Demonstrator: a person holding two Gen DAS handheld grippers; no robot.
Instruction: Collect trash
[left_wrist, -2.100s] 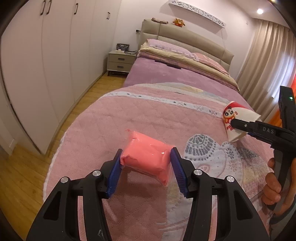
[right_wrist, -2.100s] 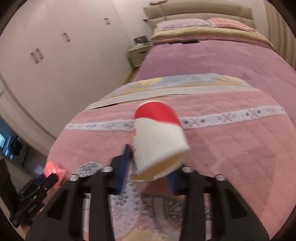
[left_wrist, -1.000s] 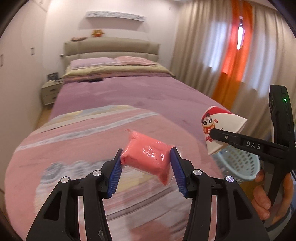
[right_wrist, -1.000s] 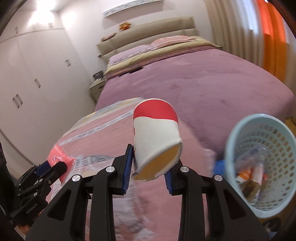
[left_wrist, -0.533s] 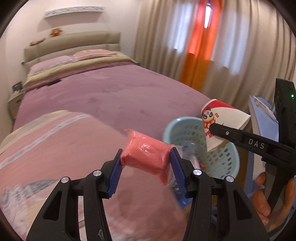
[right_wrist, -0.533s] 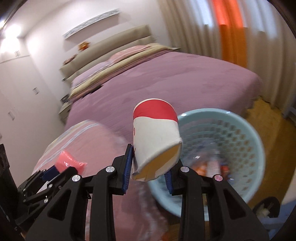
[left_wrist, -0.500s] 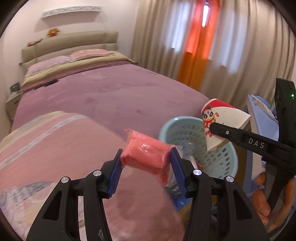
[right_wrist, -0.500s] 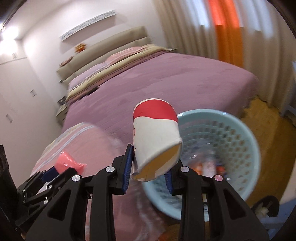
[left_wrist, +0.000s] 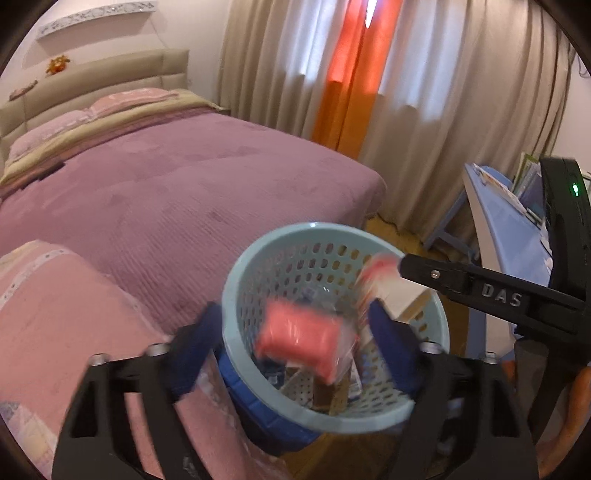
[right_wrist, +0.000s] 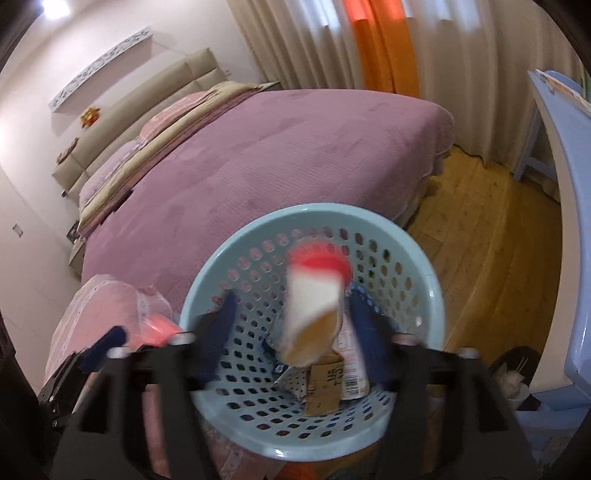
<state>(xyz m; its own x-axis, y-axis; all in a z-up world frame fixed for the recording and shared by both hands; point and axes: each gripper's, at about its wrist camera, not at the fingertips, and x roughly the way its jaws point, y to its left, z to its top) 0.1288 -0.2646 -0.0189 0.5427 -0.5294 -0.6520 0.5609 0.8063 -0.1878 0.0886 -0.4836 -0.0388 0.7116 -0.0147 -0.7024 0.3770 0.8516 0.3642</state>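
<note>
Bedroom setting: a bed (left_wrist: 177, 192) with a purple cover fills the left and middle of both views, with beige and orange curtains (left_wrist: 369, 92) behind it and a wooden floor (right_wrist: 480, 229) at its foot. A light blue surface (right_wrist: 569, 206) stands at the right edge.

A pale blue perforated basket (left_wrist: 236, 280) sits in the foreground of both views, just beside the corner of the bed and against a pink quilt (left_wrist: 55, 314). A darker blue base shows under its near-left side. Cartons and wrappers (right_wrist: 332, 384) lie on the basket bottom.

Left tool (left_wrist: 295, 343): the two blue fingers stand wide apart, one outside the basket's left rim, the other over its right interior. A pink packet (left_wrist: 299, 339) appears between them, blurred and touching neither finger, inside the basket opening.

Right tool (right_wrist: 295, 332): the blue fingers are likewise spread wide, both over the basket interior. A paper cup (right_wrist: 314, 306), white with a red band, shows between them. It is blurred, tilted with its open end toward the camera, and clear of both fingers. It lies within the outline of the basket.

In the left view, the right tool's black arm enters from the right, with its tip at the basket's right rim, next to the cup (left_wrist: 384, 284). A green lamp is lit on its body. The pink packet also shows at the lower left of the right view, beside the left tool's finger (right_wrist: 110, 339).
</note>
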